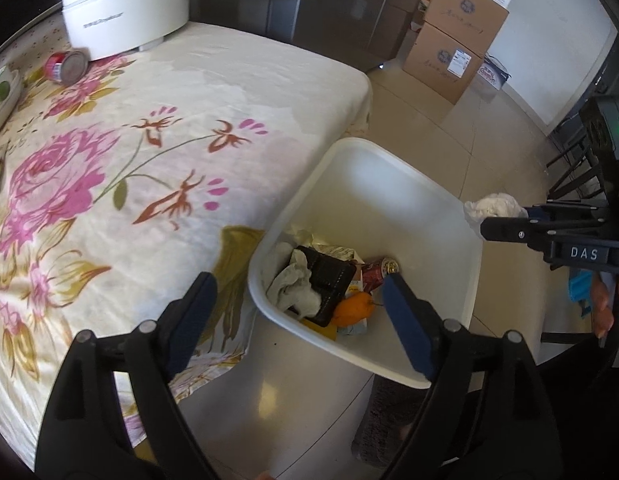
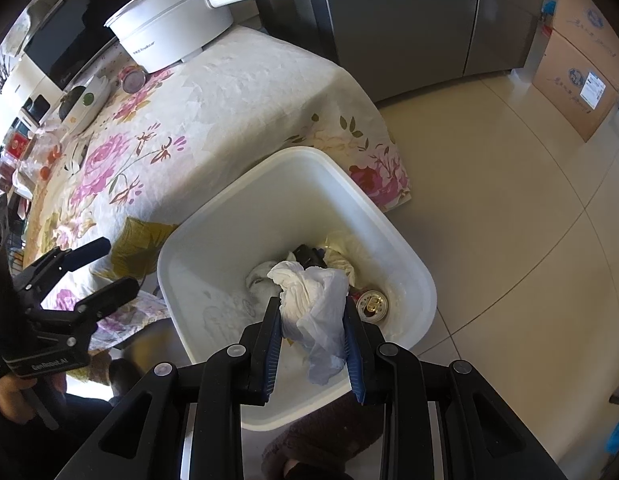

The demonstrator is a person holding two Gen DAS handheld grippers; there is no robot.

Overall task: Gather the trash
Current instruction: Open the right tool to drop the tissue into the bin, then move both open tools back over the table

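White crumpled tissue [image 2: 313,304] is pinched between the blue-padded fingers [image 2: 271,344] of the right gripper [image 2: 311,354], which hangs over the white plastic bin [image 2: 213,256] with the wad bulging above and below the pads. In the left wrist view the same wad [image 1: 495,206] shows at the tip of that gripper [image 1: 485,226], above the bin's far rim.

The left gripper [image 1: 297,312] stands with its fingers [image 1: 193,312] spread wide and nothing between them; one finger is over the hanging edge of the cloth, the other over the near rim of the bin [image 1: 349,348]. From the right wrist view it [image 2: 105,270] is seen at the left, beside the bin, gripped by a hand [image 2: 13,396].

Inside the bin lie a red drink can [image 1: 379,270], a black tray [image 1: 329,284], a grey-white rag [image 1: 295,286], an orange fruit [image 1: 355,308] and scraps of paper packaging.

The bin stands on the tiled floor [image 1: 461,140] against the tabletop [image 1: 213,92], which is covered by a cream cloth with pink flowers. On it, far from the bin, a second can [image 1: 67,66] lies on its side just beside a white electric pot [image 1: 121,12] with a long handle. Cardboard boxes [image 1: 453,44] are stacked by the wall.
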